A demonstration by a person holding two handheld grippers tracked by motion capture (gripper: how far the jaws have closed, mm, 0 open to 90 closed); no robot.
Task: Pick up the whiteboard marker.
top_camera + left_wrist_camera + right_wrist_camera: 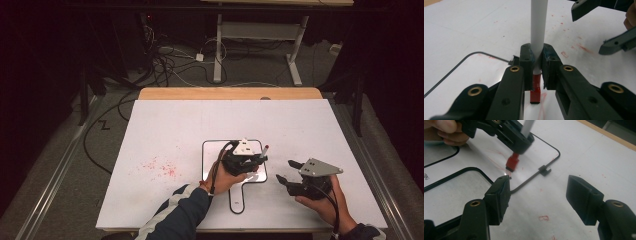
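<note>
Red-tipped marker (538,30) is clamped in the left tool (248,161) over the whiteboard (210,149); right tool (289,171) gapes empty.

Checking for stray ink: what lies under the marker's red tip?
Under the white marker's red tip lies the small black-edged whiteboard, with faint red strokes. The contact spot itself is hidden.

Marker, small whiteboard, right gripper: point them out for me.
marker (538,27), left gripper view, white barrel.
small whiteboard (210,150), high view, bare corner.
right gripper (537,195), right gripper view, gap between open jaws.
</note>
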